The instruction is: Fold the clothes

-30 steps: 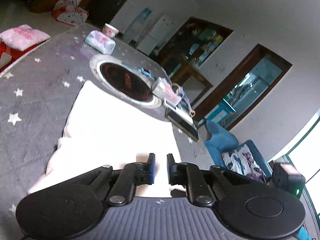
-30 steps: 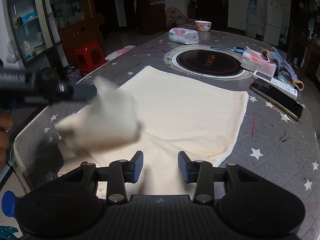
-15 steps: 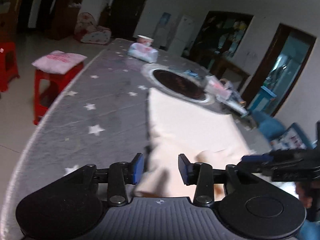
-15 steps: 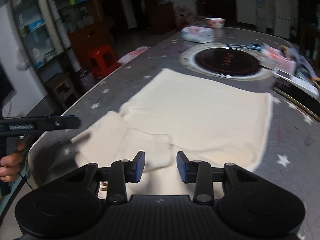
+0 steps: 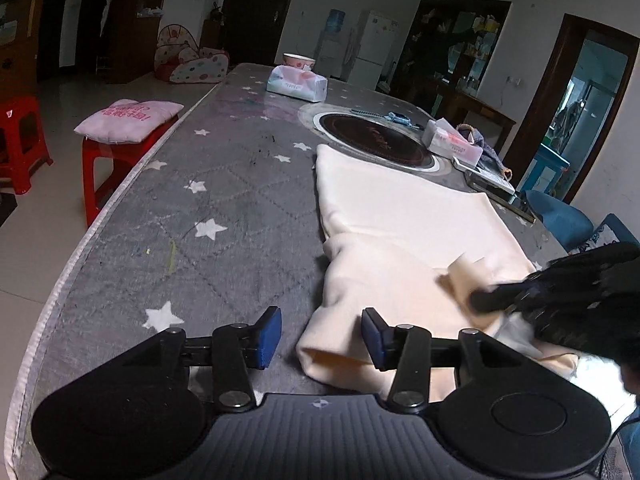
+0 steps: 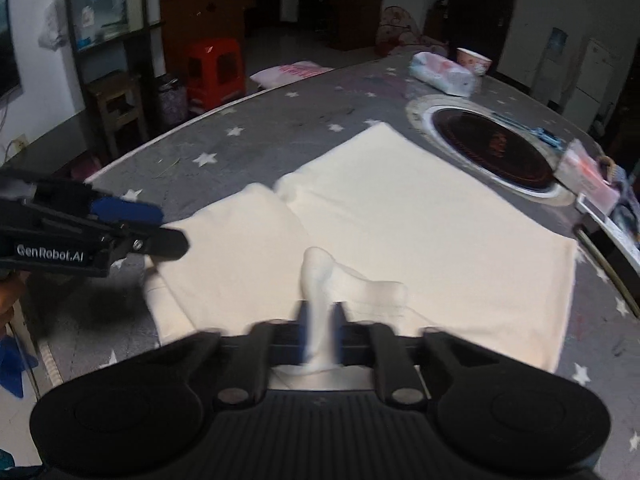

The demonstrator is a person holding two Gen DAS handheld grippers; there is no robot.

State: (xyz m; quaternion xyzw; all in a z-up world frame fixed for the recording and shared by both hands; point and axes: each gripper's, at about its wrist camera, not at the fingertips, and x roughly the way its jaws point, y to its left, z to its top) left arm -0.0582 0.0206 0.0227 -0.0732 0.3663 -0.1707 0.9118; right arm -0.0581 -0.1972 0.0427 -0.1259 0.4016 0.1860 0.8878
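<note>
The cream garment [image 6: 420, 232] lies flat on the grey star-patterned table [image 5: 208, 208], one sleeve folded inward. The right gripper [image 6: 320, 320], blurred by motion, is clamped on a raised fold of it. The left gripper [image 5: 320, 334] hangs empty, jaws apart.

Soft matt cream cloth garment [image 5: 404, 232]

White lettering "GenRobot.AI" stands on the black side of the left claw [image 6: 132, 220]; other printing is unreadable.
</note>
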